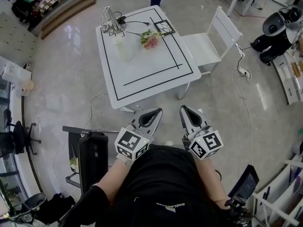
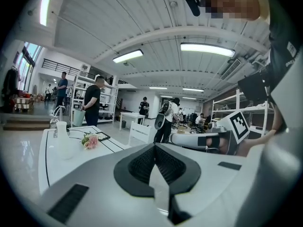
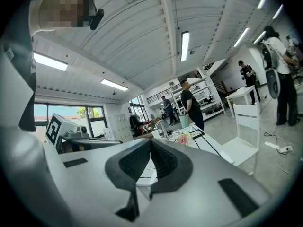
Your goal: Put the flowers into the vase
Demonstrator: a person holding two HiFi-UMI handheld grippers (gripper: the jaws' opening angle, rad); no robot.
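Fingers together and empty, left gripper (image 1: 150, 115) and right gripper (image 1: 188, 113) hang short of the counter's (image 1: 142, 92) near edge; flowers (image 1: 150, 39) lie crosswise near its far edge.

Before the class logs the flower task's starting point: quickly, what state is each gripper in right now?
Left gripper: jaws closed, holding nothing.
Right gripper: jaws closed, holding nothing.

A white chair (image 1: 213, 39) is standing beside the white table (image 1: 142, 91); a wire rack (image 1: 111, 21) is sitting on its far corner.
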